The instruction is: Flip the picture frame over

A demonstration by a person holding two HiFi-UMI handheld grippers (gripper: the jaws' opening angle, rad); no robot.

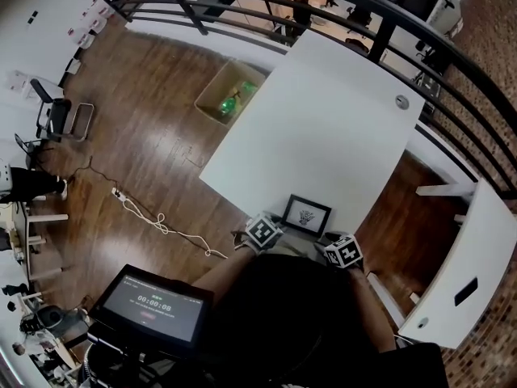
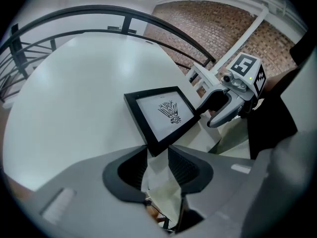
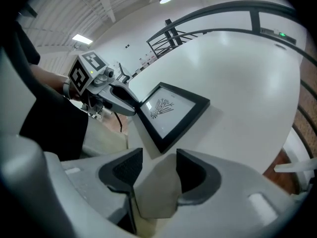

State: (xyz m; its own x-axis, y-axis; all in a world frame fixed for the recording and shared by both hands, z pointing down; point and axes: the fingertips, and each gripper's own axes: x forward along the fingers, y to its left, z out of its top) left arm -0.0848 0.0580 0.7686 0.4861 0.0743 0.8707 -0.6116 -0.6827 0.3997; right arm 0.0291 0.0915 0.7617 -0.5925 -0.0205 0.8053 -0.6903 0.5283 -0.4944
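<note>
picture frame (image 1: 307,215): black border, white print with a dark feathery drawing, face up and flat on the white table (image 1: 323,120), right by the table's near edge, just in front of the person.
left gripper (image 1: 266,226): down at the picture frame's left near corner, marker cube on top, pointing steeply down at it.
left gripper fingers: spread wide in the left gripper view (image 2: 157,165), dark ribbed pads (image 2: 132,168) well apart. the picture frame's (image 2: 163,115) near corner sits right at the mouth of the gap, and neither pad presses on it.
right gripper (image 1: 339,247): on the other side of the picture frame, at its right near corner, mirroring the left.
right gripper fingers: spread as well in the right gripper view (image 3: 158,170). only bare table top between the pads, with the picture frame's (image 3: 171,113) corner just beyond the opening. nothing pinched.
cross views: each camera catches the other tool. the right gripper (image 2: 225,105) has its tip at one side corner of the picture frame and the left gripper (image 3: 109,90) at the opposite one; contact can't be told from here.
around the picture frame: beyond the table's far left edge a cardboard box (image 1: 229,91) stands on the wood floor with something green inside. a white cable (image 1: 153,217) trails across the floor to the left. a dark screen (image 1: 153,301) sits low left, near the person. a black railing (image 1: 388,23) curves behind the table.
</note>
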